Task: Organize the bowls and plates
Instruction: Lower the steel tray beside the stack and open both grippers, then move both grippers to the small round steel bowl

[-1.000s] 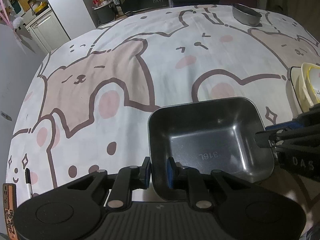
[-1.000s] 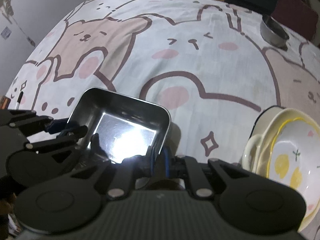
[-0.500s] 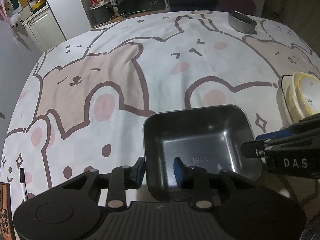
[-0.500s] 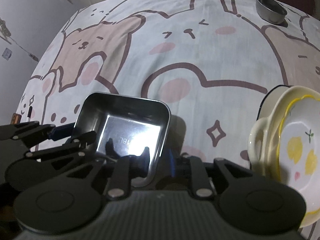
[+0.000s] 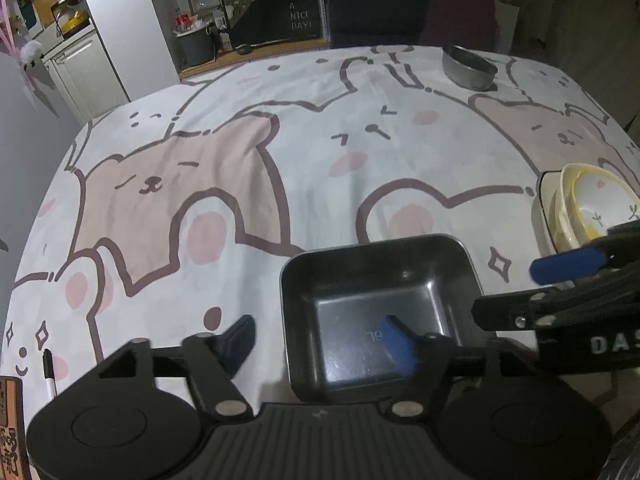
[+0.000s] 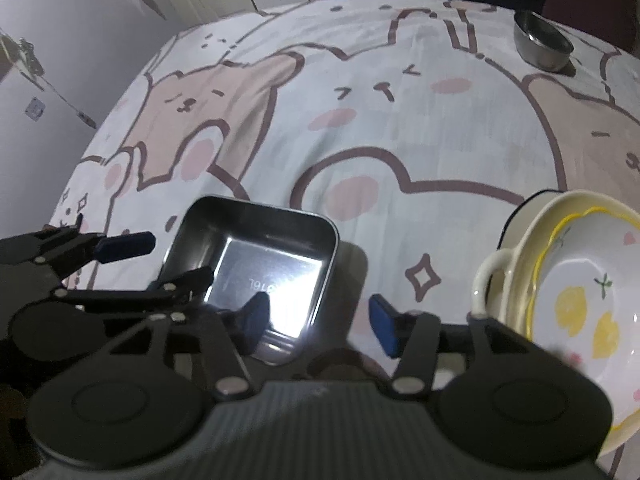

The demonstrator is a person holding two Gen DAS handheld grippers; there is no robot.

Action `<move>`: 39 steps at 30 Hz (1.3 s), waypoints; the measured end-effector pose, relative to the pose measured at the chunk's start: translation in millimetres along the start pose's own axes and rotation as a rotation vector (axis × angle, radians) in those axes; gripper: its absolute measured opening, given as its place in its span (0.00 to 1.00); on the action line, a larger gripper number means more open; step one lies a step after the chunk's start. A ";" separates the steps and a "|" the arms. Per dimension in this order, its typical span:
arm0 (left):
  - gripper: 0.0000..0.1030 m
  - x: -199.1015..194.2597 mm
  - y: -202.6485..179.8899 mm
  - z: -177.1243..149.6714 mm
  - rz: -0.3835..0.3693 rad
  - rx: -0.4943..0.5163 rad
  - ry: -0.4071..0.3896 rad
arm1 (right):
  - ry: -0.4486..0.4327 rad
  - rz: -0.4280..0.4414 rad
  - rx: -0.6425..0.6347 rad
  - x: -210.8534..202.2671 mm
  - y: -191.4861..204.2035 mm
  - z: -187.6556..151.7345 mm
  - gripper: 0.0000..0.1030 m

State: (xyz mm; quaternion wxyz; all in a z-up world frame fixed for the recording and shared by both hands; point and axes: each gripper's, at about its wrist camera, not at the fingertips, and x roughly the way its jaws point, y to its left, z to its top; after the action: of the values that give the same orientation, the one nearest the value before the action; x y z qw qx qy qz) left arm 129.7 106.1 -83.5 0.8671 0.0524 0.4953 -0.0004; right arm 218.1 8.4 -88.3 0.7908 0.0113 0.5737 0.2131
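On the bear tablecloth (image 5: 248, 184) sits the square metal tray (image 5: 380, 304), flat and close to both tongs. The left gripper (image 5: 320, 340) and the right gripper (image 6: 318, 320) have just been opening, and now each one is spread wide over a tray wall without squeezing it. Off to the right is a stack of bowls (image 6: 568, 280), near the tray but not touching it, and a round metal bowl (image 5: 470, 68) sits far back.
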 end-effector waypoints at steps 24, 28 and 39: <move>1.00 -48.4 -38.4 76.1 -0.090 -0.124 -0.273 | -0.428 -0.097 0.054 -137.2 -126.9 -11.1 1.00; 1.00 -40.3 -65.5 100.2 -0.125 -0.136 -0.306 | -0.475 -0.123 0.125 -148.0 -168.2 -6.5 1.00; 1.00 14.6 -132.4 156.1 -0.180 -0.130 -0.305 | -0.537 -0.185 0.219 -141.2 -269.6 24.0 1.00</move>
State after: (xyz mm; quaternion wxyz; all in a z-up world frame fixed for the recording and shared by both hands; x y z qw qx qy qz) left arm 264.2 -39.1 -29.4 0.9302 -0.0488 0.3598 -0.0537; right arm 292.0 -280.6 -23.4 0.9243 0.1000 0.3623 0.0662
